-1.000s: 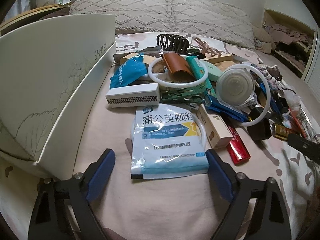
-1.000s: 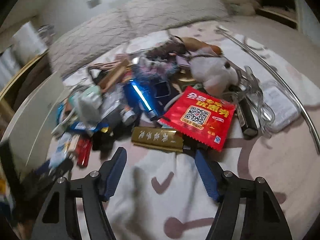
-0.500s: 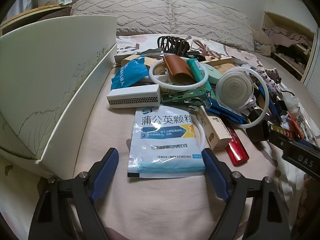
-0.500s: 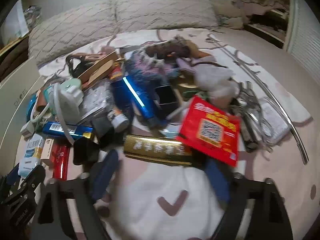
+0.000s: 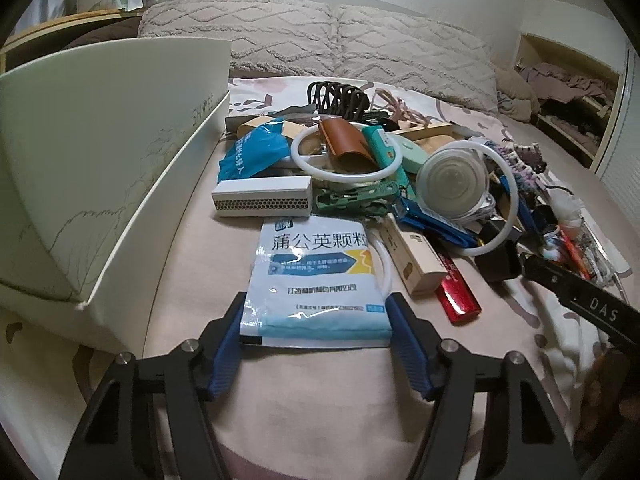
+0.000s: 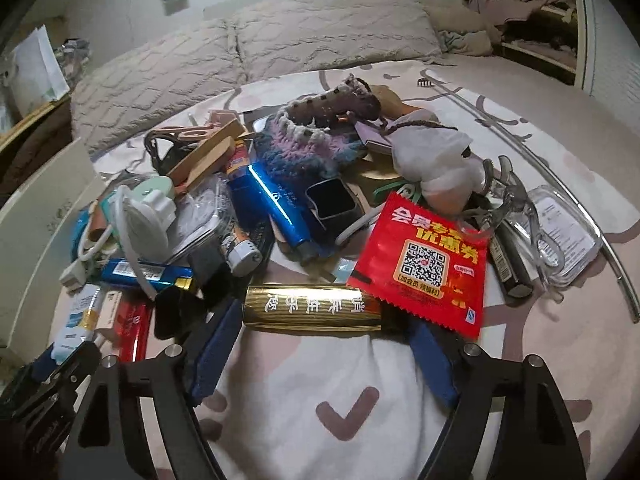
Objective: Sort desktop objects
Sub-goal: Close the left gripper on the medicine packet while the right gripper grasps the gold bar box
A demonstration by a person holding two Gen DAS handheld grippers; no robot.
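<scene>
Bare bed cover (image 5: 192, 248) lane between white box (image 5: 100, 168) on left and clutter pile, open toward pillows (image 5: 320, 36). Medicine sachet (image 5: 316, 280) and perforated white box (image 5: 262, 198) block lane's near end. Right side: gold packet (image 6: 312, 308), red coupon sachet (image 6: 424, 264) front pile; bare bed cover near foot edge.

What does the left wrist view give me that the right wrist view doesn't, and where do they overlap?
Only the left wrist view: the left gripper closing around the white-and-blue medicine sachet, the honeycomb-patterned white box, the brown hair claw.

Only the right wrist view: the right gripper closing, its fingers either side of the gold foil packet; the red QR-code sachet; the clear glasses.

Both: the red lighter, the open cream box, the pillows.
</scene>
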